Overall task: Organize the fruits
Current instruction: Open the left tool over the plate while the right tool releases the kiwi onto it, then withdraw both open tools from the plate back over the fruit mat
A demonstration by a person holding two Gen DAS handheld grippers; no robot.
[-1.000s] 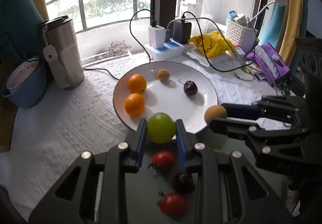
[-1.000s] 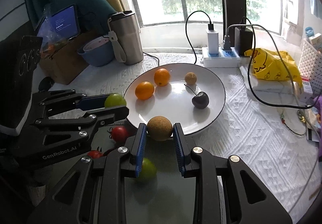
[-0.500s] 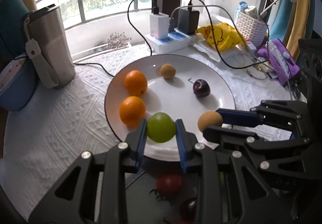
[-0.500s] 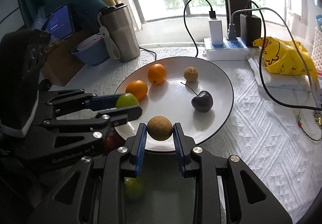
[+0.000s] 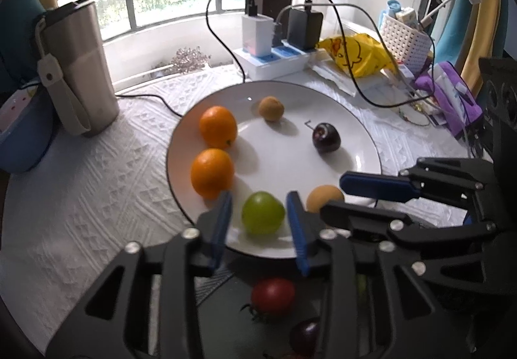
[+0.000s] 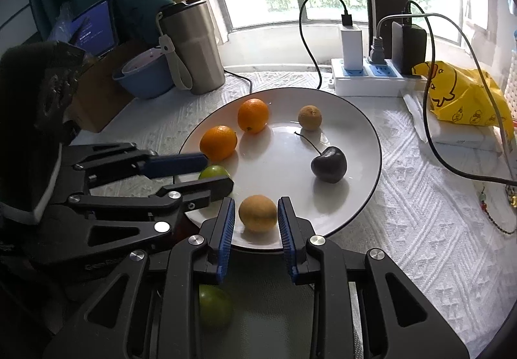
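Both grippers have been lowered over the plate [image 5: 362,133]. Left view: left gripper [image 5: 260,213] fingers opening, green fruit [image 5: 262,213] released on the plate rim; roll-off risked. Right view: right gripper [image 6: 255,220] clenched on brown fruit [image 6: 257,213], above plate; neighbouring gripper may be bumped.

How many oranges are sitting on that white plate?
2. One orange lies toward the plate's far left side, the other orange just in front of it, nearer the left gripper. None seems hidden.
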